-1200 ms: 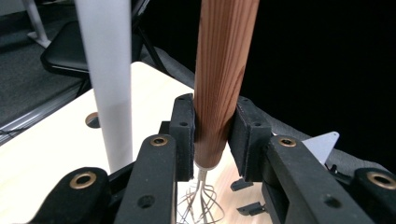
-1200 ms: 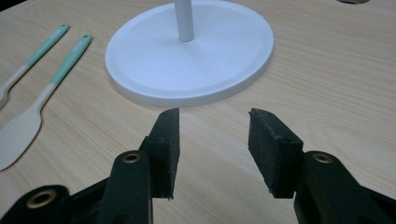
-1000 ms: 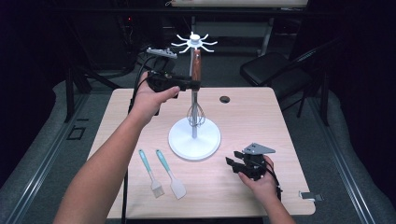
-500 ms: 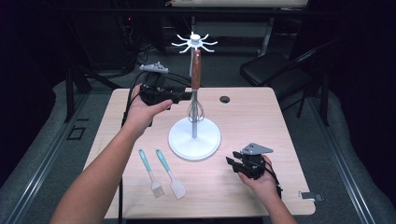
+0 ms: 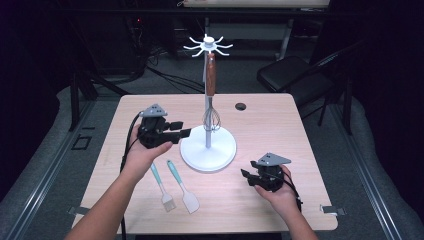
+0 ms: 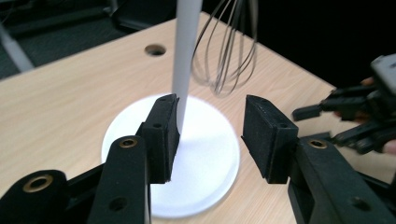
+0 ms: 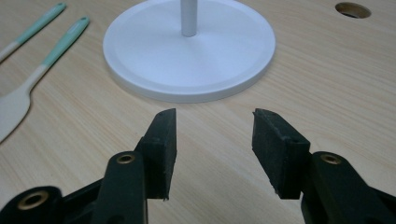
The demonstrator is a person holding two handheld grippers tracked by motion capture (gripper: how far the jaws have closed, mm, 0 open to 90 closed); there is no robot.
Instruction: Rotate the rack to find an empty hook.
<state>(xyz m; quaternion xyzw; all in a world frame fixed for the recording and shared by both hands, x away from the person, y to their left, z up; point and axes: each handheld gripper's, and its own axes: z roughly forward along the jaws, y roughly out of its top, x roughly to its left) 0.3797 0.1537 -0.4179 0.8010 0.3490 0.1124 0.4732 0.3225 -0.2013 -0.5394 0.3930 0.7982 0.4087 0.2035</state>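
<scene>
Whisk (image 5: 212,119) hangs by its wooden handle from the white stand (image 5: 208,150) at desk centre, so the left tool (image 5: 181,130), open and empty, sits at its nine o'clock, while the right tool (image 5: 246,176) rests open at five o'clock.

Light falls from above onto the table (image 5: 270,200), leaving the room behind nearly black. The white stand base (image 7: 189,51) glares softly (brightest in the left gripper view). The whisk (image 6: 229,56) and near jaws blur slightly; shadows stay faint.
</scene>
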